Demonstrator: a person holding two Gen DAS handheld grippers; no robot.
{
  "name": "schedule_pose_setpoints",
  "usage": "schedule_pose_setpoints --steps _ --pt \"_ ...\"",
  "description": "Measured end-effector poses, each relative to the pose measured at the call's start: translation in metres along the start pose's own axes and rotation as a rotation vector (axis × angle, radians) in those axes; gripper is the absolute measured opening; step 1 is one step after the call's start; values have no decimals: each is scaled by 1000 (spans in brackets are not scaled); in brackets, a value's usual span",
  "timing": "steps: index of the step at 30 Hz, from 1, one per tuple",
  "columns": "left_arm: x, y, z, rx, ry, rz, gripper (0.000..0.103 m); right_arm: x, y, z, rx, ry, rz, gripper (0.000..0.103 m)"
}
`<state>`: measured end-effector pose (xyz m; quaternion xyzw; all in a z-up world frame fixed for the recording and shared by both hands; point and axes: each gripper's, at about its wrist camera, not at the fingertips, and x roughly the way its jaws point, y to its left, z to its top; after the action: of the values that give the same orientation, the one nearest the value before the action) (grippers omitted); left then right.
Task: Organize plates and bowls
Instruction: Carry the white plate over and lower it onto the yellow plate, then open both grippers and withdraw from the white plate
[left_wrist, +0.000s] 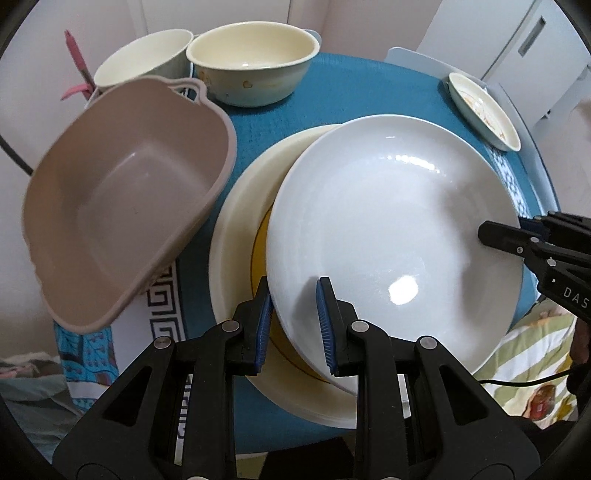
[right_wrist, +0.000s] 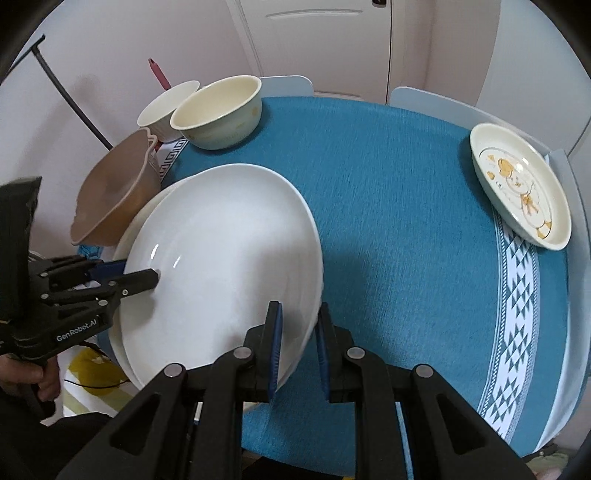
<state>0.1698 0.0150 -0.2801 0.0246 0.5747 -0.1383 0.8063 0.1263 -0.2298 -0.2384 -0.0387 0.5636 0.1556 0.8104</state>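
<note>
left gripper: both blue pads clamped on the near rim of the white plate, one pad under the rim, one on top.
right gripper: clamped on the opposite rim of the same plate, same pinch. Two-handed hold.
white plate: tilted, sitting over the cream plate (yellow ring inside) but offset from it; I can't tell if they touch yet.
step (my read): lowering the white plate onto the cream one to start a stack.
how to do it well: level both rims first, centre over the cream plate, lower slowly. The under-rim pads sit between the two plates, so ease each grip off and slide outward; don't drag the plate sideways.
risk: glazed rim is slick, and an uneven release could let it skid toward the table edge.
nearby: brown tub touching or just beside the cream plate on the left gripper's side; two cream bowls behind; patterned dish well apart on the blue cloth.
writing: "GenRobot.AI" on the left gripper body in the right wrist view; "DAS" cut off on the right gripper in the left wrist view.
</note>
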Motion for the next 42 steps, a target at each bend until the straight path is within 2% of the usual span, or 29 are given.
schedule_pose_setpoints --steps 6,9,15,28,42 --pt "0 -11 5 71 -17 93 21 1 13 -2 -39 -6 -79 16" --pt "0 -14 6 100 -24 134 21 4 16 0 -38 -9 -90 16" --pt "1 -23 6 142 -30 185 21 6 26 -2 -70 -7 -136 16" --pt "5 -52 -3 255 -51 335 21 6 34 -1 -97 1 -156 16" --pt "2 -53 -10 271 -60 402 21 8 37 1 -118 9 -152 16"
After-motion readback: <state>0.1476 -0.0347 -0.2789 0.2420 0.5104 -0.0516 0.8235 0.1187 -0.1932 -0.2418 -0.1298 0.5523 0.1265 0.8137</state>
